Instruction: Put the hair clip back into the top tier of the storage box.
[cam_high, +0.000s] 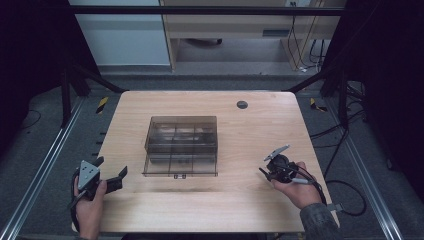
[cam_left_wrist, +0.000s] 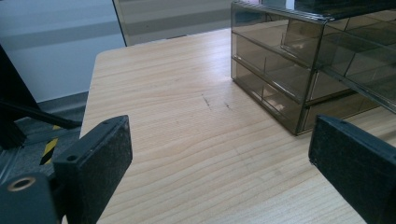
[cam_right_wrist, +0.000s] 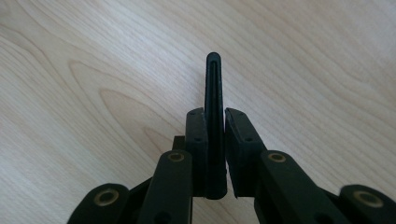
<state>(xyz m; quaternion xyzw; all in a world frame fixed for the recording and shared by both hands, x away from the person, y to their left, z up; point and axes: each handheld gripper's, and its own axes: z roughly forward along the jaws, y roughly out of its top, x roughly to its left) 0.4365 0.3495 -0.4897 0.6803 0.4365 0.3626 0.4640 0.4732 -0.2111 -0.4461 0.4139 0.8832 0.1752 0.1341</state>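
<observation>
We work at a pale wooden table with rounded corners, set inside a dark frame; grey floor, rails and loose cables lie beyond its left and right edges, and a shelf unit stands past the far edge. Most of the top is bare wood, with wide open room along the near edge between our two hands and on both flanks.

The largest thing on it is a smoky clear drawer box, standing near the middle, well apart from every edge. From the left gripper view its near corner shows stacked drawers with dividers inside. It is the one bulky thing standing between our hands and the far half of the table. A small dark round cap sits flush in the wood near the far edge, right of centre.

Our left gripper hovers at the near left corner, close to the table's left edge, pointing towards the box; its fingers are spread wide with nothing but bare wood between them.

Our right gripper is at the near right, well clear of the box and near the right edge. Its fingers pinch a thin black strip, which stands out ahead of the pads over bare wood.
</observation>
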